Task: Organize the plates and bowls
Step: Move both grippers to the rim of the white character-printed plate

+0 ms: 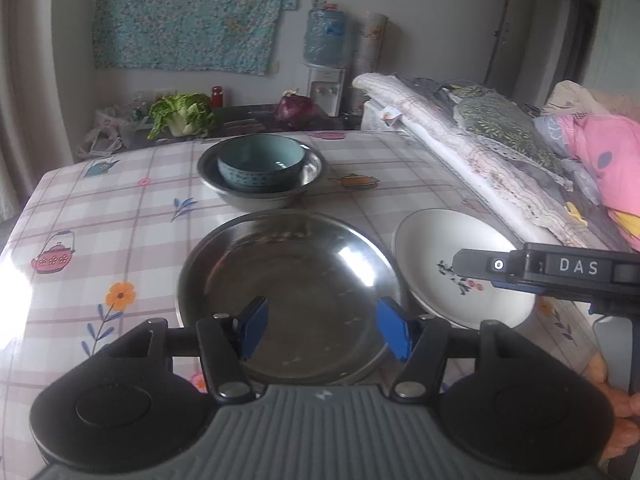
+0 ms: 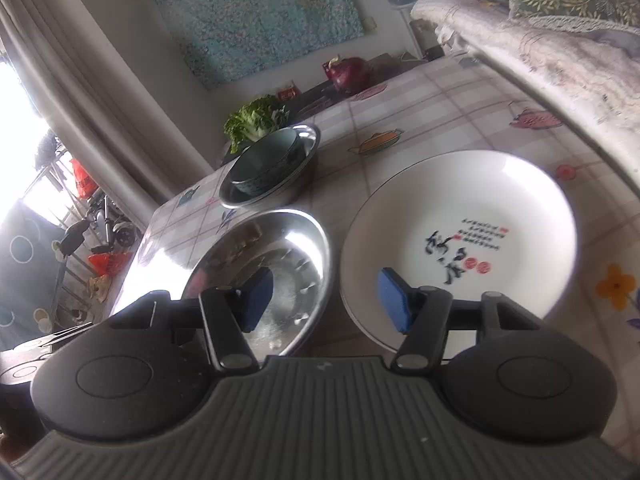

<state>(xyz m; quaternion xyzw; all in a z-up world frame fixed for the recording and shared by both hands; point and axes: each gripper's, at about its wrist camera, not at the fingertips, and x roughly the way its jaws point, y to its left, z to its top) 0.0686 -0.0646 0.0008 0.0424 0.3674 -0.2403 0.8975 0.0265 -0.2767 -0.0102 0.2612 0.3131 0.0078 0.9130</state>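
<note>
— Start at the fingers: what are they doing?

— Both pairs stand apart with nothing between the blue pads. The left gripper (image 1: 322, 330) hangs over the near rim of the steel plate (image 1: 288, 280); the right gripper (image 2: 326, 298) sits astride the gap where that steel plate (image 2: 264, 276) nearly meets the white plate (image 2: 460, 216).

— So which hand is nearer to what?

— The left has the steel plate straight ahead and just below its fingers. The white plate lies ahead and to the right of the right hand's fingers. Round things, no long axis; I'd guess a rim grip from the near edge.

— And the bowls?

— Further back along the checked tablecloth (image 1: 120, 208), the teal bowl (image 1: 260, 164) is nested in the steel bowl (image 1: 264, 194).

— Surfaces?

— Steel is mirror-bright and shallow. The white plate looks glazed, printed with a flower motif, and seems to rest on another.
</note>
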